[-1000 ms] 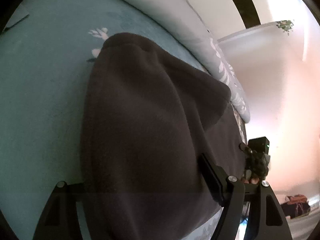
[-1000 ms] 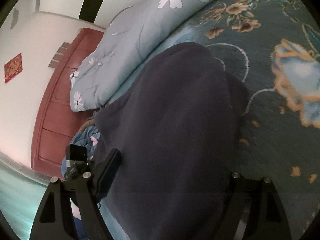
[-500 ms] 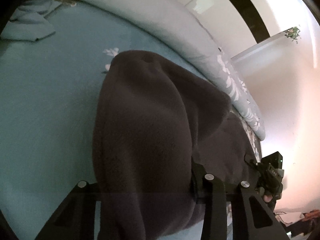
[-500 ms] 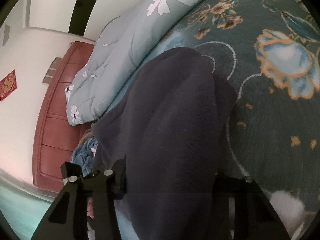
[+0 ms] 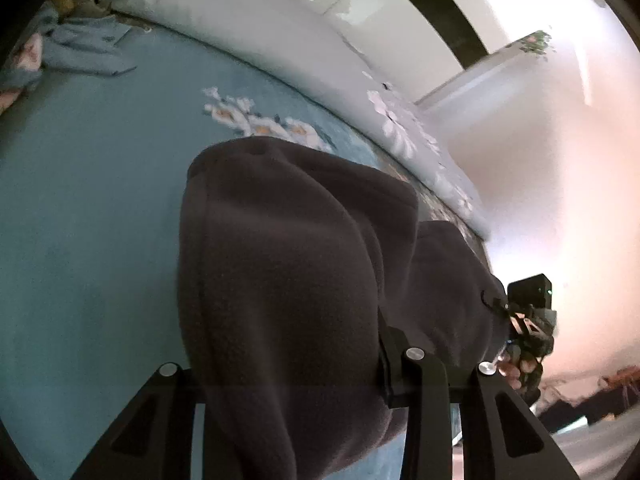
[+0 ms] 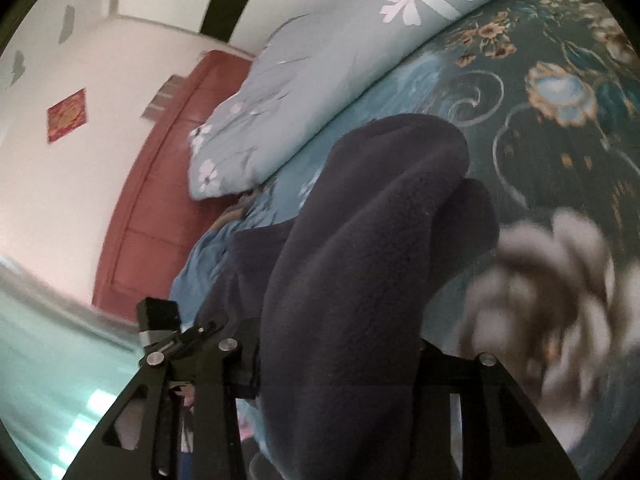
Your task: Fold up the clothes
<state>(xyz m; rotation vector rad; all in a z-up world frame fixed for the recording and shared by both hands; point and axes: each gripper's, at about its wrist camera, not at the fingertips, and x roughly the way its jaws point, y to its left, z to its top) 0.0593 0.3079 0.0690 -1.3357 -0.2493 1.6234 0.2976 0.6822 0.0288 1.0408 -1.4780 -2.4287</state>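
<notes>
The left black two-finger tool (image 5: 304, 380) is built of flat matte-black arms with triangular cut-outs, joined by a dark crossbar. Round silver screw heads sit at the tops of the arms, three of them showing in the left wrist view. A thick black pad runs along the inner face of one finger.

The right black two-finger tool (image 6: 336, 360) has the same matte-black frame, the same cut-outs and silver screws. Seen from the left wrist view, it carries a small black box-shaped camera with a tiny green light, and pale bare fingers (image 5: 510, 372) of the person's hand wrap its handle below.
</notes>
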